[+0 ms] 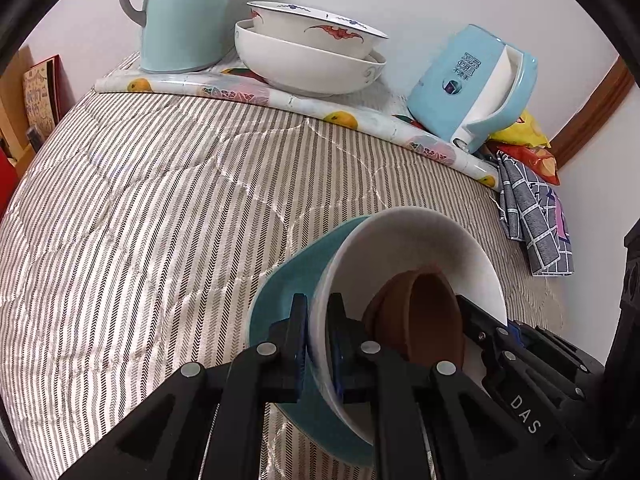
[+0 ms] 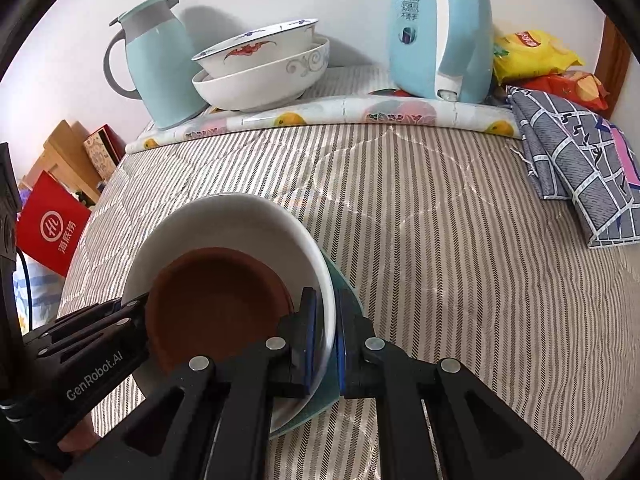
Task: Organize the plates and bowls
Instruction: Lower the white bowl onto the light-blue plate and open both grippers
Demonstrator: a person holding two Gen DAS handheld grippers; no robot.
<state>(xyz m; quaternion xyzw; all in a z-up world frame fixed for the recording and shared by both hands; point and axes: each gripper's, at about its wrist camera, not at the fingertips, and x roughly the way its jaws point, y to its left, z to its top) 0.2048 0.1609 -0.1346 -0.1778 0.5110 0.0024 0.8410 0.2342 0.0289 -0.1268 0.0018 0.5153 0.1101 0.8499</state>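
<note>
Both grippers hold one stack above the striped quilt (image 1: 160, 200): a teal plate (image 1: 288, 280) underneath, a white bowl (image 1: 420, 248) on it, and a small brown dish (image 1: 420, 320) inside the bowl. My left gripper (image 1: 318, 344) is shut on the stack's left rim, one finger outside the teal plate and one inside the bowl. My right gripper (image 2: 325, 340) is shut on the opposite rim of the white bowl (image 2: 224, 220) and teal plate (image 2: 344, 284). The brown dish (image 2: 216, 304) lies loose in the bowl. Two nested white bowls (image 1: 308, 60) stand at the back.
A pale blue jug (image 1: 180, 16) and a blue kettle (image 1: 472, 84) stand on a fruit-print mat by the wall. A checked cloth (image 1: 536, 224) and snack bags (image 2: 532, 52) lie at the right. A red bag (image 2: 52, 228) sits off the left edge.
</note>
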